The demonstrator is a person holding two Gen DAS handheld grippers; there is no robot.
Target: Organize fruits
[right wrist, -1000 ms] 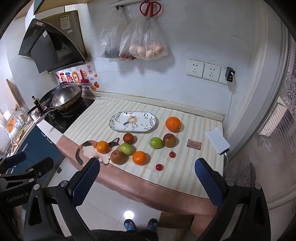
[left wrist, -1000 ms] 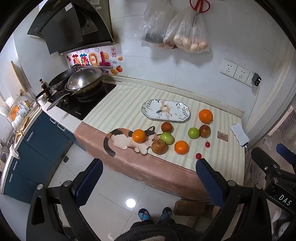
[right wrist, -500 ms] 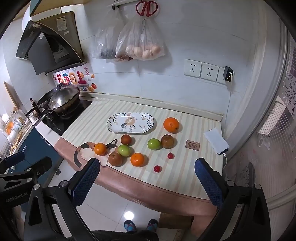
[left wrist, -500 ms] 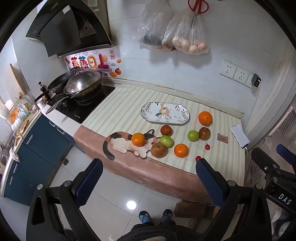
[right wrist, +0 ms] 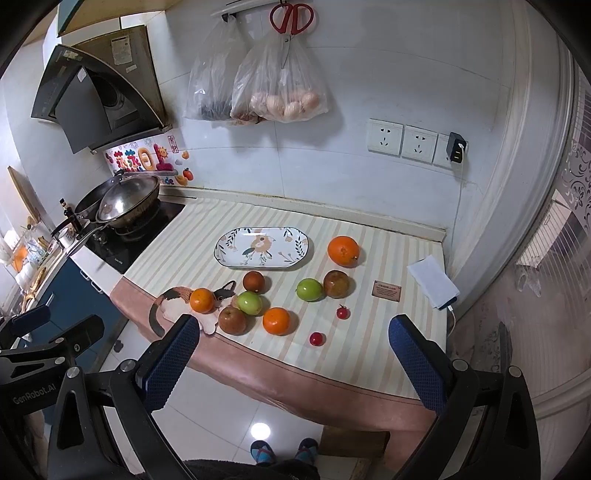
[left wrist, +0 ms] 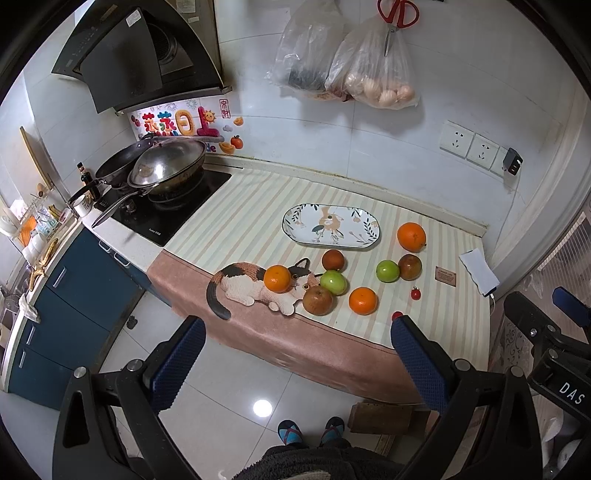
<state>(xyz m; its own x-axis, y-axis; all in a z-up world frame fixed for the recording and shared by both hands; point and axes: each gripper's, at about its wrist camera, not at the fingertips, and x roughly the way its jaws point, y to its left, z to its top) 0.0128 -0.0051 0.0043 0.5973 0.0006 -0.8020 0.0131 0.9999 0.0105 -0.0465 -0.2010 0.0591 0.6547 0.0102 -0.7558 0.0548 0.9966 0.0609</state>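
Right wrist view: round fruits [right wrist: 276, 320] scattered beside bare plate [right wrist: 225, 254].

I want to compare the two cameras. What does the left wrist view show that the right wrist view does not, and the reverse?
Only the left wrist view shows the right gripper's body at its right edge. Only the right wrist view shows the left gripper's body at its left edge, and a cable plugged into the white power bank.

Both show the patterned plate, bare of fruit, the three oranges, two green fruits, three brownish fruits and two small red ones on the striped cloth, the wok, the red scissors, and wide open fingers.
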